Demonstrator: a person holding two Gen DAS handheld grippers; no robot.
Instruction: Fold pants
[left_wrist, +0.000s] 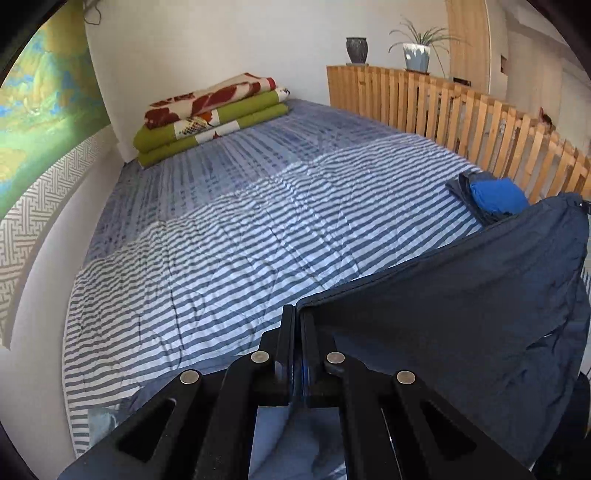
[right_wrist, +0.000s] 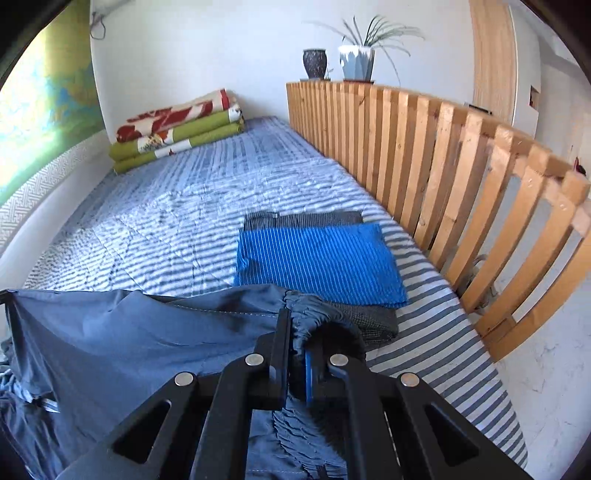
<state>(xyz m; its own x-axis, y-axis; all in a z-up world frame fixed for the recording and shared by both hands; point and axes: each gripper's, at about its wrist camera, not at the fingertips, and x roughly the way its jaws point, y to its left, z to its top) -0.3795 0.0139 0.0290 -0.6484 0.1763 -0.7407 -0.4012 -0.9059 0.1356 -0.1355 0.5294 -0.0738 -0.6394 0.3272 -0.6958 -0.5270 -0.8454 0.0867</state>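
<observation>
The dark navy lightweight pants (right_wrist: 122, 332) hang stretched above the near end of the blue-and-white striped bedspread (left_wrist: 229, 236), the left gripper (left_wrist: 298, 325) pinching one corner, the right gripper (right_wrist: 299, 332) pinching the gathered elastic waistband. Keep the span taut and level when lowering, left of the folded bright blue cloth (right_wrist: 317, 258).

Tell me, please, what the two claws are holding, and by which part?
Both hold the dark blue pants: the right claw is shut on the gathered elastic waistband, the left claw on a flat corner edge.
</observation>
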